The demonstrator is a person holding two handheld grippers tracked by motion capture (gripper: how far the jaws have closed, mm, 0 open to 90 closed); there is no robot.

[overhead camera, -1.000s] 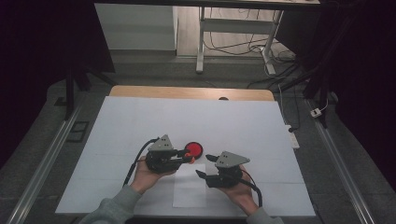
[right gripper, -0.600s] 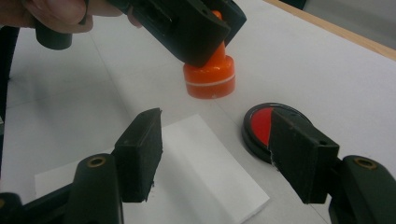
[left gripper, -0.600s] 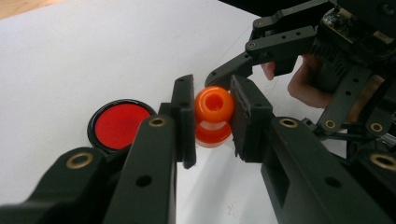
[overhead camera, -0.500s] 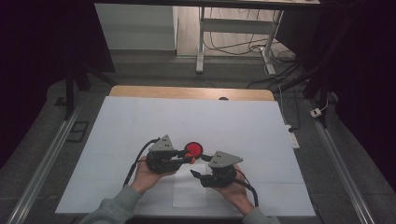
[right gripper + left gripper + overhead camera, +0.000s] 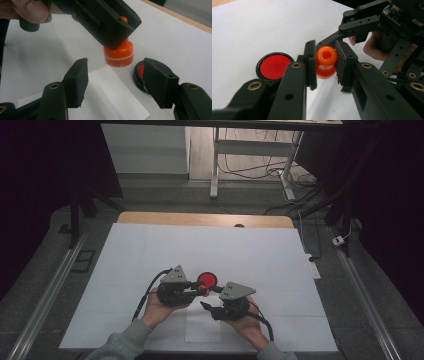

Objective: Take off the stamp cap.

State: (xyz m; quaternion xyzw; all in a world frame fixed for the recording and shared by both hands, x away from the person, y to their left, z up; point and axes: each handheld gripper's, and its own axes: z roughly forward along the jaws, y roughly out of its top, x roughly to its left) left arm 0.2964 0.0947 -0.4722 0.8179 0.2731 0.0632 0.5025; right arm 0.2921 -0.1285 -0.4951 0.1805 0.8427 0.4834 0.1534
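Observation:
My left gripper (image 5: 325,62) is shut on an orange cap-like piece (image 5: 326,56) with a round knob on top and a wider base with a pale ring (image 5: 118,53), held just above the table. My right gripper (image 5: 115,80) is open beneath and in front of it. Its jaws have just been closing, and the pads do not touch the orange piece, which hangs just beyond the gap. In the high view both grippers meet near the front middle: left gripper (image 5: 200,291), right gripper (image 5: 206,306). A red disc in a black rim (image 5: 208,280) lies flat beside them.
A white sheet (image 5: 150,250) covers the table, with a smaller paper sheet (image 5: 202,327) lying under the grippers. The wooden table edge (image 5: 200,219) runs along the back. Metal rails flank both sides, and cables lie on the floor beyond.
My right gripper's jaws have shifted a little left, in under the left gripper's tips, and stand slightly narrower. The left gripper and the orange piece have kept still.

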